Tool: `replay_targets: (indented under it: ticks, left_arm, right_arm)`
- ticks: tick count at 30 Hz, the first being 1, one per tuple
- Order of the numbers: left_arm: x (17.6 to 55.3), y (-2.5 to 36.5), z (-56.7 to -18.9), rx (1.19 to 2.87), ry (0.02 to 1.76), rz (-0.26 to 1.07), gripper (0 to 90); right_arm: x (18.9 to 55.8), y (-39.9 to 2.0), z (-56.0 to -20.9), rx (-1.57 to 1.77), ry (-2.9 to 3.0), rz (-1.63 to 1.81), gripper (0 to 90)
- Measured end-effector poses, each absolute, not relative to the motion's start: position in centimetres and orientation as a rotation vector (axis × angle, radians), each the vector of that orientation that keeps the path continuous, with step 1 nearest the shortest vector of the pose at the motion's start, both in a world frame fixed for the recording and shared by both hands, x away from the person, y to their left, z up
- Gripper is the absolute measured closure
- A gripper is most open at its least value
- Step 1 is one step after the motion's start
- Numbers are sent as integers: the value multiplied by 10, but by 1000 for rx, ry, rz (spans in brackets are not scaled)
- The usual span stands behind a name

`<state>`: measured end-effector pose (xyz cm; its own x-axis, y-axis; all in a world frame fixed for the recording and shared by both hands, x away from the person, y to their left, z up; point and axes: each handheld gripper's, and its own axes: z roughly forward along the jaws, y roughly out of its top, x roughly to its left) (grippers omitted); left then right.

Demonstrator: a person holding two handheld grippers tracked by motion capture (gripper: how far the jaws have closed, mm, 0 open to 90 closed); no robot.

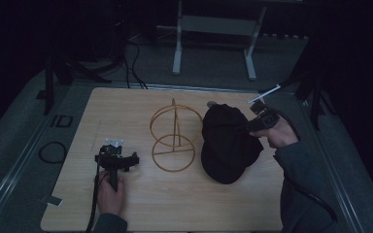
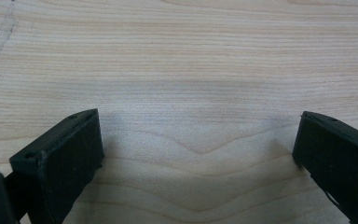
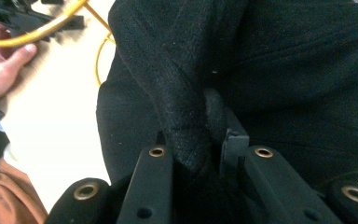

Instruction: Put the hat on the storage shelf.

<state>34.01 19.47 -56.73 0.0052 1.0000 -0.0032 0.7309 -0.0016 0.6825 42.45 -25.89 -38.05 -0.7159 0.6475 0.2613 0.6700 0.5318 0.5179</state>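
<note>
On the wooden desk [image 1: 77, 194], right of the gold wire stand [image 1: 173, 138], the right gripper [image 3: 193, 154] fingers pinch the black cap [image 1: 228, 145]; lift gently, clearing the stand. Left gripper [image 2: 196, 154] fingers gape.

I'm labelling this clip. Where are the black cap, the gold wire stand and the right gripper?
black cap [image 1: 226, 158]: high view, on its crown.
gold wire stand [image 1: 173, 154]: high view, on its lower ring.
right gripper [image 3: 193, 161]: right gripper view, between its fingertips, pinching cap fabric.

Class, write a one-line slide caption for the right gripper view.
Right gripper shut on a fold of the black cap, yellow wire stand beyond.
</note>
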Motion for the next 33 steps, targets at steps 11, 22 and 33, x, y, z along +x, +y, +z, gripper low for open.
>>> replay_targets:
  ticks: [11,22,33]
  left_arm:
    - [340,195,-567,1784,1777,698,12]
    - [340,195,-567,1785,1778,697,12]
    - [340,195,-567,1785,1779,696,12]
  right_arm:
    - [423,-269,-363,-1167,-2683,-1028,791]
    - [422,-273,-348,-1148,-2672,-1080,791]
    - [419,-275,-328,-1120,-2677,-1140,791]
